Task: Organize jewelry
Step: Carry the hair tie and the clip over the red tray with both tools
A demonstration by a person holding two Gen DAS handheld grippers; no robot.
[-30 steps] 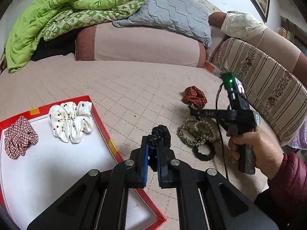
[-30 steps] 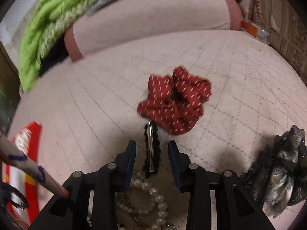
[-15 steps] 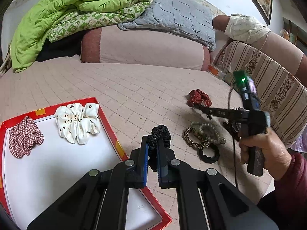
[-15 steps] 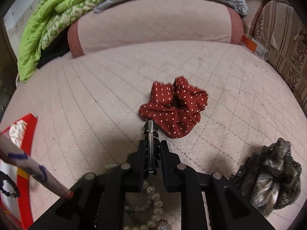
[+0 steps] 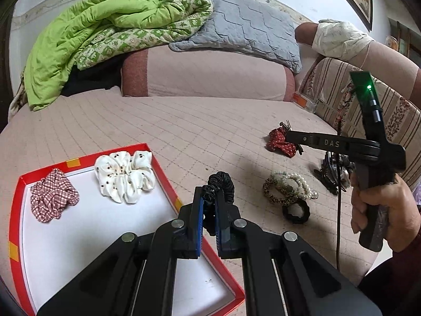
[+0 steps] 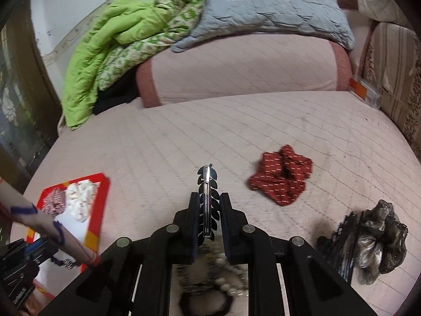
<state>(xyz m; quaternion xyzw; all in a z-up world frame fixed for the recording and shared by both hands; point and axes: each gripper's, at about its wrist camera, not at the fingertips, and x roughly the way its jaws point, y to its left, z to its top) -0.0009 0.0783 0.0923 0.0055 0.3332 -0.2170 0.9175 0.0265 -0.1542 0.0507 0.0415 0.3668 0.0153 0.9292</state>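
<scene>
Left tongs [image 5: 209,210] pinch black tie [image 5: 219,184], raised just over tray [image 5: 160,169] right rim. Tray floor lies 9 o'clock, close; left hand nearer. Check scrunchie [image 5: 52,194], white scrunchie [image 5: 125,179] inside. Right tongs [image 6: 209,223] pinch leaf clip [image 6: 208,202], long axis 12–6, off bed; tray far at 9 o'clock.

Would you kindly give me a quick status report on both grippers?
Left gripper shut on black coiled hair tie, beside red tray. Right gripper shut on black leaf-shaped hair clip, raised above bed. Nothing in the way.
</scene>
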